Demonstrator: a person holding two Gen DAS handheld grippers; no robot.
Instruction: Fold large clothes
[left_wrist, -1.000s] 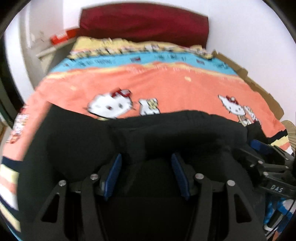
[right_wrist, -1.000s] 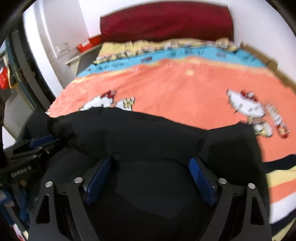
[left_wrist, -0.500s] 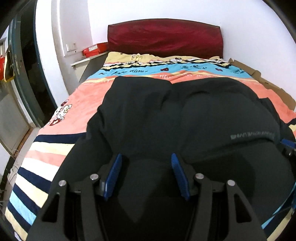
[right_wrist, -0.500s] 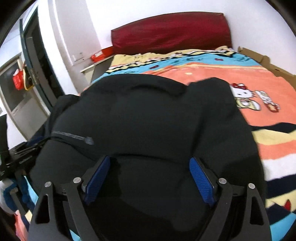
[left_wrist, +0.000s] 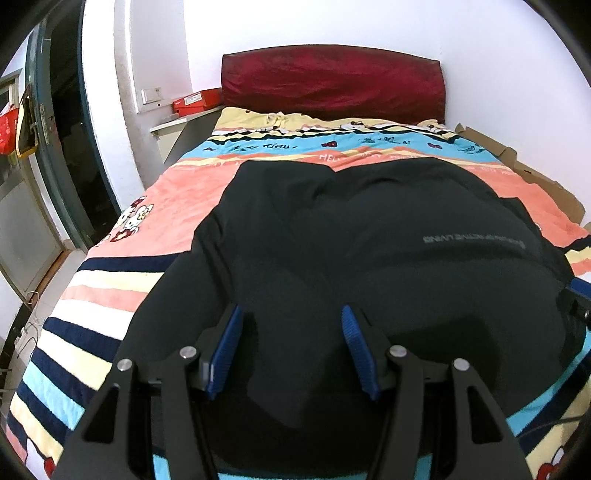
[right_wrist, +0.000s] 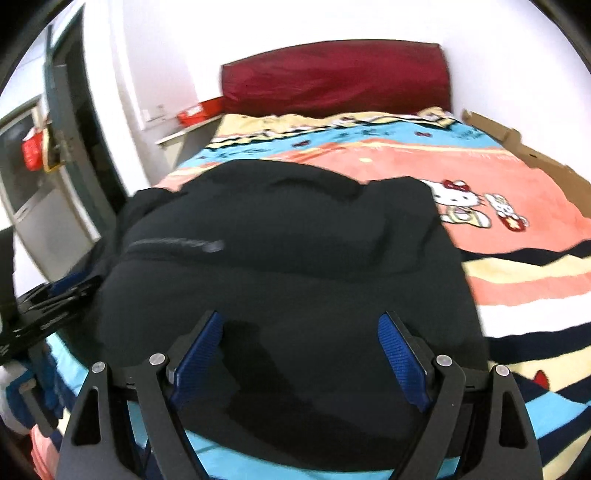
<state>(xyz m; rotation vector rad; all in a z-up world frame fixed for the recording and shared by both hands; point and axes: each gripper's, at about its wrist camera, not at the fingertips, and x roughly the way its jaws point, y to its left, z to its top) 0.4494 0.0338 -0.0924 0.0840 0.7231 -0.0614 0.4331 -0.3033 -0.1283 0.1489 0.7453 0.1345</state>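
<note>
left gripper (left_wrist: 291, 350): jaws about half apart, black cloth bunched between the blue pads; pads look close to the cloth, but whether they pinch it I cannot tell.
right gripper (right_wrist: 299, 362): jaws wide, black cloth lying between and under the pads; a real grip is not clear either.
garment (left_wrist: 369, 258): large black top or jacket, spread on the bed (left_wrist: 110, 295), covering its middle and foot end; a grey line of print sits toward its right side in the left wrist view.
garment vs grippers: near edge sits right at both grippers, the rest runs away from them toward the headboard (left_wrist: 332, 81).
long axis: roughly foot-to-head of the bed, in line with where both grippers point; far edge stops short of the blue band of the blanket, well short of the headboard.
which gripper is where: each holds one side of the near edge; the right one shows at the right rim of the left wrist view, the left one at the left rim of the right wrist view, level with each other.
nearer hand: neither, judging by the views; both equally at the near edge.
next move (judgement): cloth must be laid flat or folded along that foot-to-head line, both hands moving together.
risk (judgement): thick cloth could slip from the wide right gripper.
</note>
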